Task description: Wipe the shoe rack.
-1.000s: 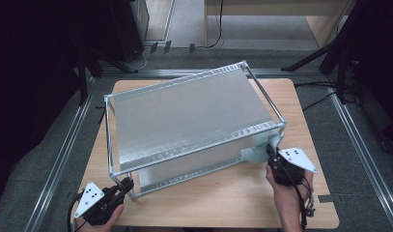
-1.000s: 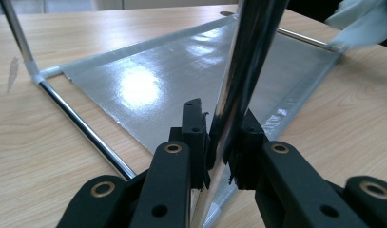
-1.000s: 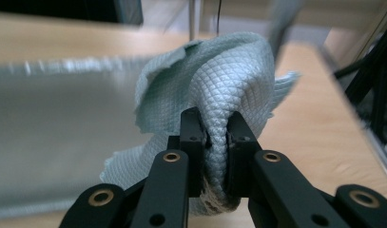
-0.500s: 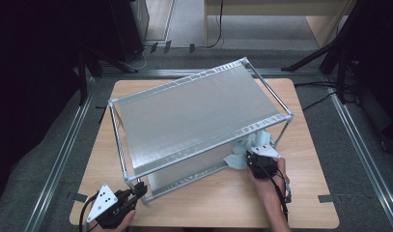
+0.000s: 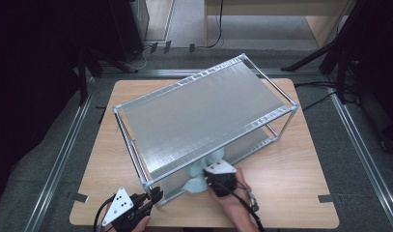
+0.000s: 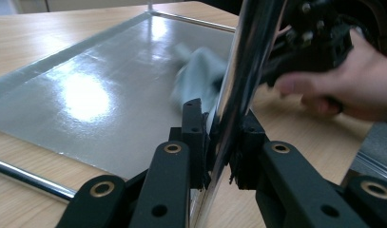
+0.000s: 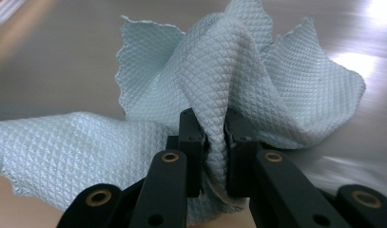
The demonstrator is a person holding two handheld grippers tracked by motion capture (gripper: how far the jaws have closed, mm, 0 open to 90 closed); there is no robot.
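Observation:
A two-tier metal shelf rack [image 5: 203,113] stands askew on the wooden table [image 5: 290,183]. My left gripper [image 5: 154,195] is shut on the rack's near corner post [image 6: 238,85], its pads [image 6: 196,142] clamped on the shiny tube. My right gripper [image 5: 211,180] is shut on a pale blue waffle-weave cloth [image 7: 219,85], which lies bunched on the lower shelf [image 6: 96,90] at the rack's front edge. That cloth [image 5: 199,174] pokes out under the top shelf. The cloth [image 6: 196,78] and the right hand [image 6: 343,85] appear blurred in the left gripper view.
Metal rails [image 5: 59,159] run along both sides of the table. Dark stands and cables [image 5: 329,53] sit on the floor behind. Bare tabletop lies to the right of the rack.
The rack has swung round, its near corner going toward the front. My right gripper moved left and down with the cloth along the lower shelf. My left gripper shifted right with the post.

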